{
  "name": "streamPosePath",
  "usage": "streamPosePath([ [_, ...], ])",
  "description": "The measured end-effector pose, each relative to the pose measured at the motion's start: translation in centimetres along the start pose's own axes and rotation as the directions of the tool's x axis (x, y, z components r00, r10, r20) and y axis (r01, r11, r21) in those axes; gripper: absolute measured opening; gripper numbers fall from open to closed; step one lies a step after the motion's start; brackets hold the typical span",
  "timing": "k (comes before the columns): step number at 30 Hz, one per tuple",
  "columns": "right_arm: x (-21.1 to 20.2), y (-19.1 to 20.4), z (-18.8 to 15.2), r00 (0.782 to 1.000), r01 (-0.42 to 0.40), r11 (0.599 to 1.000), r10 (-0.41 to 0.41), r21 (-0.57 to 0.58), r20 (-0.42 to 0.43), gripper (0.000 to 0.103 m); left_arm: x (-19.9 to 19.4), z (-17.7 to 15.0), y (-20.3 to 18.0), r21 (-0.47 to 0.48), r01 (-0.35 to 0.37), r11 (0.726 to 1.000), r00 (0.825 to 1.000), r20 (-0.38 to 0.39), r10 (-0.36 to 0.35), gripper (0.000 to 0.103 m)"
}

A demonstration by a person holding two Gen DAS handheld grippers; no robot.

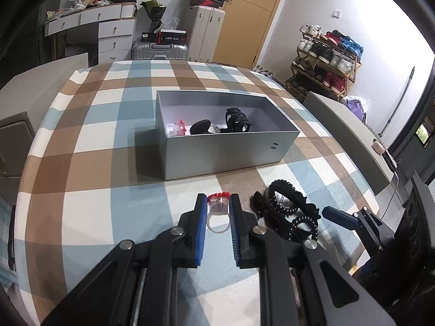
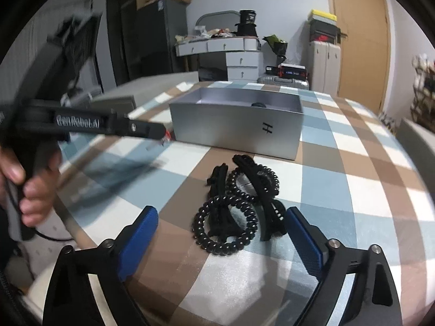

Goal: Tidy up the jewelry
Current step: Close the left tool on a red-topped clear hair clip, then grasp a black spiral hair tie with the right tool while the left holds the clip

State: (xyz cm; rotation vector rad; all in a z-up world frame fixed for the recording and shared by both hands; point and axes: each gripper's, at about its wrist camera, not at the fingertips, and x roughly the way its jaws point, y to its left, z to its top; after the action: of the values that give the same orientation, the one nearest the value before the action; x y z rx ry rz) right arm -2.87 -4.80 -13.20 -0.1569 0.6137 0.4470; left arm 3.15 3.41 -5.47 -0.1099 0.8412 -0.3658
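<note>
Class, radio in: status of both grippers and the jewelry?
Left gripper shut on clear plastic red-topped ring. Right gripper open over black hair ties and clips. Grey box unobstructed.

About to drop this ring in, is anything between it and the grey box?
Nothing visible. The left gripper holds the ring above bare tablecloth, the box is open-topped, and the hair ties lie off to the side.
</note>
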Motion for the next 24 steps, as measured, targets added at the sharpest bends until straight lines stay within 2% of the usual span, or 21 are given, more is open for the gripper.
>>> streamPosePath([
  [5, 0.8, 1.1, 0.0, 0.999, 0.047, 0.997, -0.048, -0.060, -0.020, 0.075, -0.5, -0.2, 0.4, -0.012, -0.009, 1.000, 1.000, 0.010, 0.009, 0.011],
  [8, 1.4, 1.1, 0.0, 0.997, 0.058, 0.996, -0.061, -0.062, -0.040, 0.063, -0.7, -0.3, 0.4, -0.014, -0.014, 1.000, 1.000, 0.014, 0.015, 0.011],
  [10, 1.6, 0.7, 0.0, 0.996, 0.069, 0.996, -0.071, -0.048, -0.046, 0.051, -0.8, -0.3, 0.5, -0.017, -0.015, 1.000, 1.000, 0.014, 0.015, 0.011],
  [13, 1.5, 0.1, 0.0, 0.996, 0.071, 0.997, -0.072, -0.026, -0.050, 0.046, -0.8, -0.4, 0.6, -0.017, -0.014, 1.000, 1.000, 0.014, 0.014, 0.011],
  [23, 0.7, -0.4, 0.3, 0.999, 0.045, 0.999, -0.045, 0.007, -0.014, 0.039, -1.1, -0.5, 0.9, -0.034, -0.020, 0.999, 1.000, 0.016, 0.021, 0.011],
  [24, 0.6, -0.5, 0.4, 0.999, 0.038, 0.999, -0.038, 0.014, -0.008, 0.022, -1.1, -0.5, 0.9, -0.036, -0.021, 0.999, 1.000, 0.016, 0.021, 0.011],
])
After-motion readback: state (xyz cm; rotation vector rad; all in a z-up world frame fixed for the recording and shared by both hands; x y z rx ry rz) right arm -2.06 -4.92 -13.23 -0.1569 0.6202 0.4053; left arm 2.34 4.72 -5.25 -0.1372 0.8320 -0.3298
